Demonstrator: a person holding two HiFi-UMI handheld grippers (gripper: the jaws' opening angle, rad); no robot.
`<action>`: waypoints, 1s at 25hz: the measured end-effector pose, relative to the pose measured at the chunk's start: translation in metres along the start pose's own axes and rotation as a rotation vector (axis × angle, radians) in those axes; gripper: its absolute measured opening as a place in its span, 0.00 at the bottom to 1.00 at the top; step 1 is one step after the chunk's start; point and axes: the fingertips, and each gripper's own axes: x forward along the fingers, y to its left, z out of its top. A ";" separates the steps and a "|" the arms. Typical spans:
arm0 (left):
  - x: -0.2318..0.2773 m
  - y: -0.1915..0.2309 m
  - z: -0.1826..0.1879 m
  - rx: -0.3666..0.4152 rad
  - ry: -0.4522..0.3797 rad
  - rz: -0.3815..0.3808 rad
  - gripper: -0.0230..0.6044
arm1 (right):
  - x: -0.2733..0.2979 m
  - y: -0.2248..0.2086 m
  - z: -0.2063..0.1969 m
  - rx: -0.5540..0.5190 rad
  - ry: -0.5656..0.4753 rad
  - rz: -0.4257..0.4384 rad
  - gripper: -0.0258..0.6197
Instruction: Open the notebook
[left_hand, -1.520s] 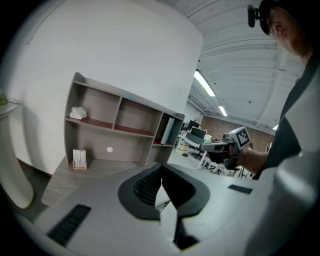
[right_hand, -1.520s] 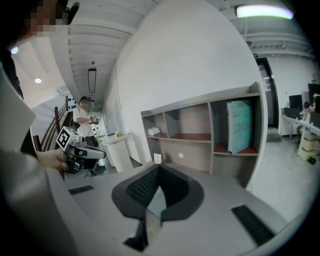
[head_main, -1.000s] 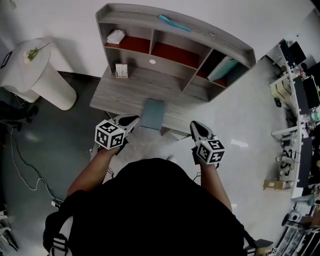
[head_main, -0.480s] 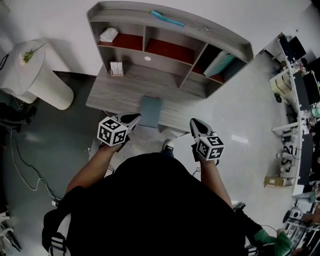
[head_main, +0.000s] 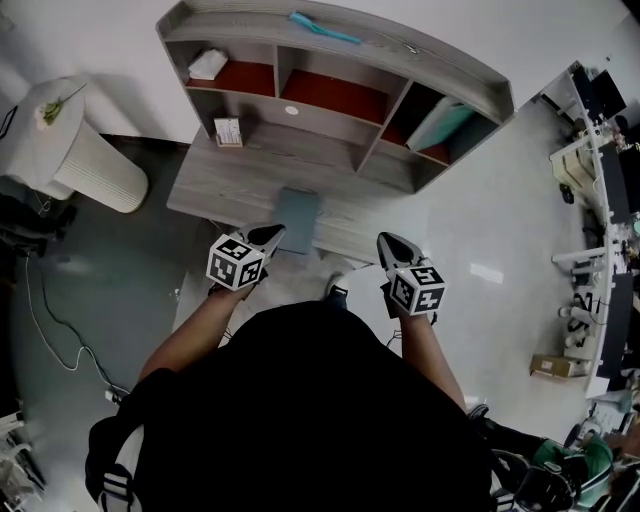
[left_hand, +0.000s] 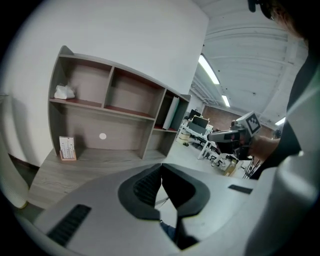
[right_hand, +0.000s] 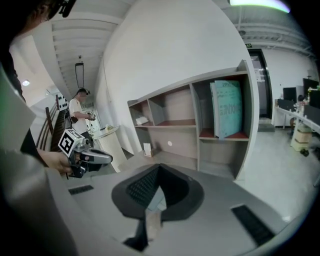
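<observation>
The notebook (head_main: 297, 220) lies flat and closed by the front edge of the desk (head_main: 225, 185), roughly midway along it, grey-blue cover up and its near short end close to the lip. It looks thin and light. The cover seems stiff enough to swing over as one leaf, but smooth, so I'd expect the whole book to skate on the wood if it is nudged sideways rather than lifted. From here I can't tell which long edge is the spine. The sensible hold would be a jaw tip slipped under a free corner of the cover near the front edge, with the other tool pressing the book down to keep it put. The left gripper (head_main: 268, 236) hovers just beside the notebook's near left corner, jaws pressed together with nothing in them. The right gripper (head_main: 390, 245) hangs by the desk's front right corner, apart from the book, its jaws likewise together and empty. Further back a small card stand (head_main: 228, 132) sits at the foot of the shelf unit (head_main: 330, 60)
</observation>
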 end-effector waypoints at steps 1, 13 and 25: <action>0.005 0.001 -0.003 -0.002 0.008 0.006 0.05 | 0.001 -0.004 -0.002 0.004 0.007 0.004 0.04; 0.059 0.015 -0.045 -0.010 0.145 0.056 0.05 | 0.017 -0.042 -0.040 0.074 0.078 0.050 0.04; 0.107 0.023 -0.082 -0.033 0.253 0.082 0.05 | 0.029 -0.072 -0.085 0.121 0.200 0.067 0.04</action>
